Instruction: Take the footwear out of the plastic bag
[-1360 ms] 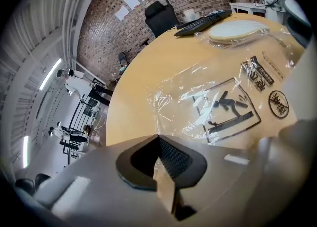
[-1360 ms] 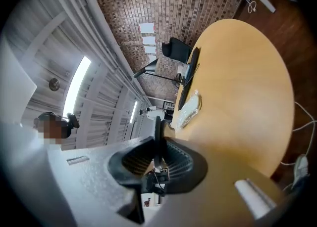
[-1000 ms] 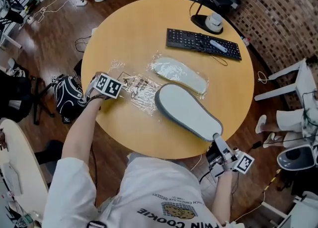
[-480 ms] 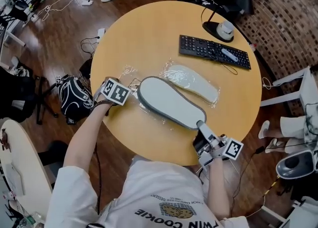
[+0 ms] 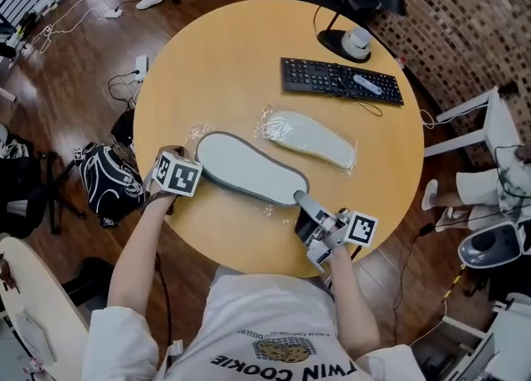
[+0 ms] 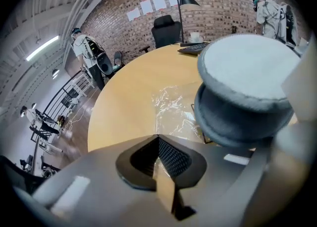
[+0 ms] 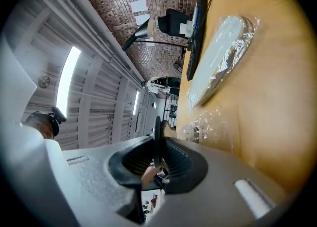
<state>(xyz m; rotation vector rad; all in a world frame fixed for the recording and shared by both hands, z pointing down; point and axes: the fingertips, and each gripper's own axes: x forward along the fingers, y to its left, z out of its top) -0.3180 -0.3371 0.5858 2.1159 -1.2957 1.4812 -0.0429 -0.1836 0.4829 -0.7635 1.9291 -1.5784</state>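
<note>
A grey slipper (image 5: 249, 168) lies sole-up across the near part of the round wooden table (image 5: 224, 56). My right gripper (image 5: 300, 199) is shut on its heel end; a thin dark rim sits between the pads (image 7: 157, 147). The slipper's rounded toe (image 6: 242, 87) sits right beside my left gripper (image 5: 192, 178). That gripper (image 6: 158, 144) is shut on the edge of the empty clear plastic bag (image 6: 173, 107), which lies crumpled under the toe. Whether the slipper rests on the bag or hangs just above it I cannot tell. A second slipper (image 5: 311, 139), wrapped in plastic, lies further back.
A black keyboard (image 5: 340, 80) and a lamp base (image 5: 348, 41) stand at the table's far right. A black bag (image 5: 108, 184) sits on the floor to the left. White chairs stand at the right, and people are in the room behind.
My right gripper has carried the grey slipper leftward, from right of the empty bag to over it, up against the left gripper. The left gripper has kept its hold.
</note>
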